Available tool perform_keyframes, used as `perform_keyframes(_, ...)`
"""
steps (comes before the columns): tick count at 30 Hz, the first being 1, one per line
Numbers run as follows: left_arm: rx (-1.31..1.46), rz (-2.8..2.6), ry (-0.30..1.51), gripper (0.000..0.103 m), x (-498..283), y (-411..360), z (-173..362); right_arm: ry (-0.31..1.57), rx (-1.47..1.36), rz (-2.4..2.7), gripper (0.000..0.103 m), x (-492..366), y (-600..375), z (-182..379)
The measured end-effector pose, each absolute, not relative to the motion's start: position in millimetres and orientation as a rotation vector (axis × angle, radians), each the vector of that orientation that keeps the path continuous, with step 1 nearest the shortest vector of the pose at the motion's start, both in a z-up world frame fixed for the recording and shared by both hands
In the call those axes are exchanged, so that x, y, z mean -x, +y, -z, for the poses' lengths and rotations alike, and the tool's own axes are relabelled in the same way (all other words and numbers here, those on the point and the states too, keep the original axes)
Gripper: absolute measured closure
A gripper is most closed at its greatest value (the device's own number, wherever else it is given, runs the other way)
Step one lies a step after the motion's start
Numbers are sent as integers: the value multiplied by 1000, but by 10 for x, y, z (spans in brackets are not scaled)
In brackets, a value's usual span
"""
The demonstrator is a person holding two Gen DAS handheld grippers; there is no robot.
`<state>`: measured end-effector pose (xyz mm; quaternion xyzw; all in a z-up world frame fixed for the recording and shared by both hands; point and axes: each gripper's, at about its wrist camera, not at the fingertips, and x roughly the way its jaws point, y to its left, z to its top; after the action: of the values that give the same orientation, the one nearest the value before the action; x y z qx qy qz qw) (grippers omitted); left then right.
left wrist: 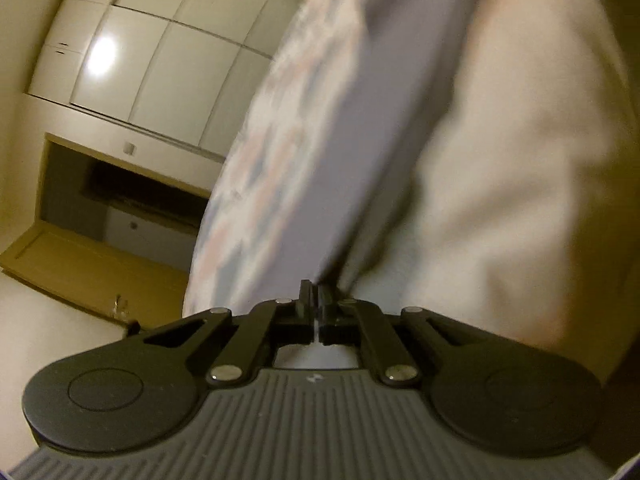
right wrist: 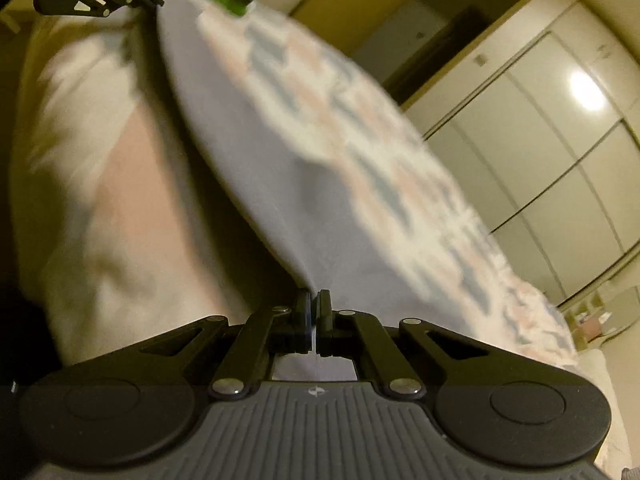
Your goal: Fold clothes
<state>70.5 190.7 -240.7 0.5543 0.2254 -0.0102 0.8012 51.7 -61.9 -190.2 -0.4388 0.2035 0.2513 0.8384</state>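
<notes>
Fingers of the left gripper (left wrist: 315,296) and of the right gripper (right wrist: 313,304) are pinched together, each on an edge of the pale lavender garment (left wrist: 380,128), at the lower middle of each frame. The cloth runs taut from there toward the top, held aloft before a patterned bedspread (right wrist: 400,184). It looks light, limp and thin; corners or hems seem the safest hold.

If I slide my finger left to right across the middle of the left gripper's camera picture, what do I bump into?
White cupboard doors → patterned bedcover → lavender cloth, pinched by the left gripper → cream garment.
</notes>
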Motion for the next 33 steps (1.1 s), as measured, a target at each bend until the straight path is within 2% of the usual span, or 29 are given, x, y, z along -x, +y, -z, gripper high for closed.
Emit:
perform_keyframes(4, -1107, -43, 483, 98, -796, 1920, 2305, 434, 956, -533, 103, -487, -538, 2039)
perform_keyframes(6, -1102, -66, 482, 97, -823, 1968, 2270, 427, 938, -523, 99, -506, -529, 2002)
perform_keyframes(8, -1097, -88, 480, 93, -849, 2015, 2234, 422, 927, -509, 77, -503, -539, 2001)
perform_keyframes(9, -1099, -99, 481, 92, -865, 2043, 2222, 421, 936, -498, 72, -497, -544, 2034)
perform_keyframes(13, -1169, -137, 507, 91, -964, 2220, 2264, 419, 929, -485, 73, -520, -563, 2063)
perform_keyframes(15, -1204, -156, 520, 92, -1014, 2309, 2286, 419, 923, -489, 81, -539, -567, 2053)
perform_keyframes(16, -1223, -167, 522, 100, -1035, 2352, 2294, 417, 921, -493, 86, -539, -568, 2049)
perform_keyframes(17, -1246, -180, 508, 100, -1044, 2389, 2293, 413, 917, -497, 98, -531, -570, 2042)
perform_keyframes(19, -1276, -219, 478, 101, -1064, 2440, 2256, 382, 900, -496, 97, -504, -573, 1993)
perform_keyframes(23, -1240, -251, 530, 100, -1073, 2532, 2261, 373, 864, -527, 97, -491, -506, 1939)
perform_keyframes(24, -1229, -253, 545, 100, -1065, 2545, 2274, 384, 874, -534, 91, -488, -477, 1976)
perform_keyframes(25, -1219, -256, 560, 100, -1058, 2557, 2287, 391, 883, -535, 80, -477, -463, 2015)
perform_keyframes(27, -1197, -260, 590, 98, -1044, 2582, 2314, 404, 882, -533, 80, -456, -464, 2061)
perform_keyframes(29, -1168, -266, 617, 95, -1024, 2605, 2316, 422, 805, -516, 74, -443, -616, 1967)
perform_keyframes(33, -983, -205, 591, 95, -822, 2400, 1877, 467, 670, -406, 74, -416, -1184, 1774)
